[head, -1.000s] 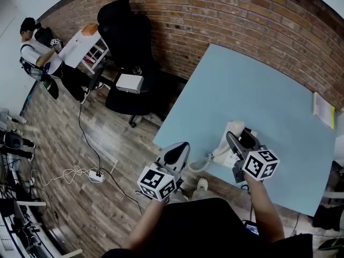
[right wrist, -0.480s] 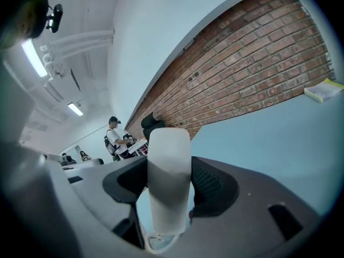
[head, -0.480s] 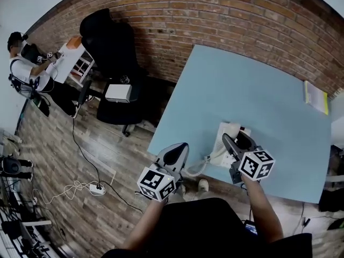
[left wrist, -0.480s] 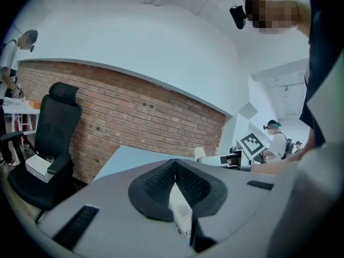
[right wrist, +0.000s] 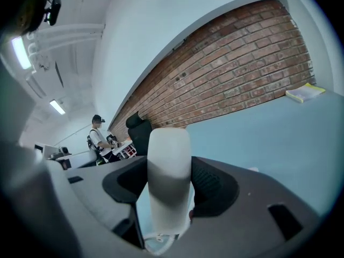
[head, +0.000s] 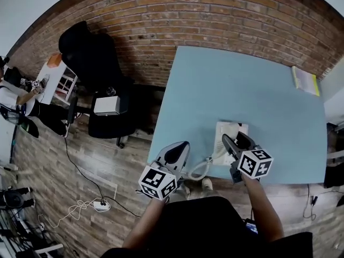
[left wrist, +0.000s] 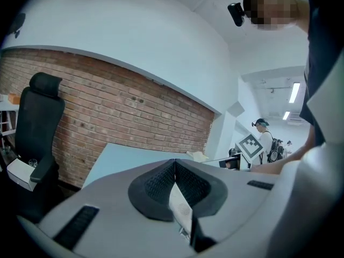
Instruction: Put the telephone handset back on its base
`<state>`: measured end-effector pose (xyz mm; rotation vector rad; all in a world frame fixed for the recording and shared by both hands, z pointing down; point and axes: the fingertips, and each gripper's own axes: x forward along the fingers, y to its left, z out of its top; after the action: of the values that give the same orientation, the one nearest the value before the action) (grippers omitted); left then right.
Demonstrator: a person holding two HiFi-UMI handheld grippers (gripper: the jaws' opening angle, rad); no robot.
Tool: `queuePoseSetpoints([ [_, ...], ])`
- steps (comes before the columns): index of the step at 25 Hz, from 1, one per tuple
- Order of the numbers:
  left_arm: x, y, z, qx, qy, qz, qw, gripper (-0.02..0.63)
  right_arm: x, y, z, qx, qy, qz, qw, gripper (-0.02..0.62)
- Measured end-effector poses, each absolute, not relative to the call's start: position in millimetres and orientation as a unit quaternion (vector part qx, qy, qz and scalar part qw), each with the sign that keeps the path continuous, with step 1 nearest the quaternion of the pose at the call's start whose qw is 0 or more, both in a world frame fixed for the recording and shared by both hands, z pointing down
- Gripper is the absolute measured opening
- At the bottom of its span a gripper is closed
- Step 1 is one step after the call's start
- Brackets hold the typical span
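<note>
Lighting: bright, even, indoor; ceiling strip lights (right wrist: 20, 52) glare white.
Shadows: faint, soft.
Distortion: strong fisheye; brick wall (head: 215, 15) bowed, corners black.
Focus: handset (right wrist: 167, 181), close to the lens, soft.

The white handset (right wrist: 167, 181) is gripped over its white base (head: 230, 136).

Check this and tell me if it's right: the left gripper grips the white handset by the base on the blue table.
Wrong gripper. The right gripper grips the white handset, as the right gripper view shows. The left gripper has its jaws together, off the table's edge. The rest stands: the handset is by the base on the blue table.
</note>
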<state>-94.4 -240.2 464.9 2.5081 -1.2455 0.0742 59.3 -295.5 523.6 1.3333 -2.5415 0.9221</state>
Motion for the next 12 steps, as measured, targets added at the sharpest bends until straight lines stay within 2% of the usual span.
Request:
queuePoseSetpoints([
  [12,-97.1,-257.8,479.2,0.902,-0.389,0.036,0.185,0.009,66.8,-288.4,560.7,0.491,-0.801,0.322,0.117,0.247],
])
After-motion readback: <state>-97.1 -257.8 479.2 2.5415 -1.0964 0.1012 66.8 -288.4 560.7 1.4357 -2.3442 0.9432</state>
